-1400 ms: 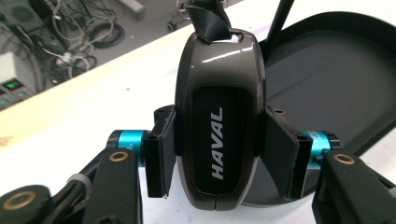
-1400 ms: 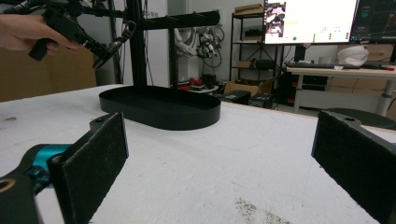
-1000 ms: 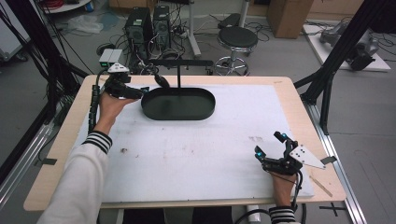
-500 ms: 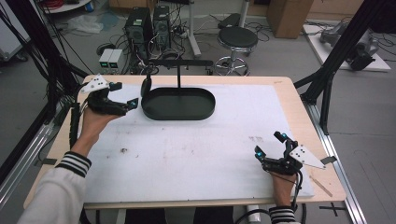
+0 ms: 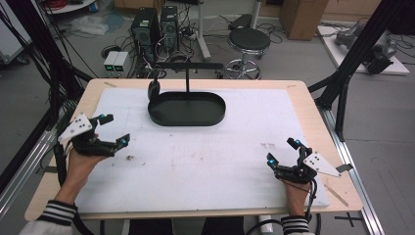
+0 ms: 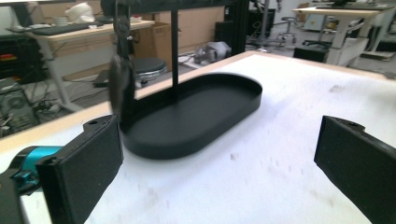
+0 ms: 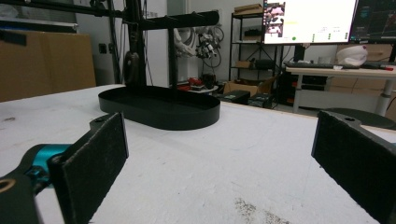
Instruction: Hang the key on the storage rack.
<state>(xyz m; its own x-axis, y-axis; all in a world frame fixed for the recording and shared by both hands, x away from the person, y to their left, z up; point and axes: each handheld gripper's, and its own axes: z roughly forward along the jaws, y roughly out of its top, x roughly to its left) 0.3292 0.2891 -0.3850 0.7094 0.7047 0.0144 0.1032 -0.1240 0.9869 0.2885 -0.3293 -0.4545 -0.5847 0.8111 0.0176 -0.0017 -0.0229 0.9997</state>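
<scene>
The left tool [image 5: 110, 129] hovers over the left edge of the worktop [image 5: 313, 122], its jaws spread wide with nothing between them. In the left gripper view the two black padded jaws stand far apart at the bottom corners, and between them lies bare white cover [image 6: 261, 158]. The tool points toward the black oval tray [image 5: 187, 108], which sits near the far edge of the worktop, a little left of centre and well apart from the tool. A thin black post [image 5: 187, 81] rises from the tray's back and carries a horizontal bar [image 5: 188, 65] across its top. From the bar's left end a small dark object [image 5: 154, 89] hangs down just over the tray's left end; in the left gripper view it is blurred [image 6: 120, 86], and what it is cannot be told.

The right tool [image 5: 285, 152] rests low near the front right corner of the worktop, also wide open and empty. In the right gripper view its jaws frame the white cover, with the tray [image 7: 159, 109] far ahead and the hanging object [image 7: 132, 65] beside the post.

Faint dark smudges [image 5: 129, 157] mark the cover between the two tools.
</scene>
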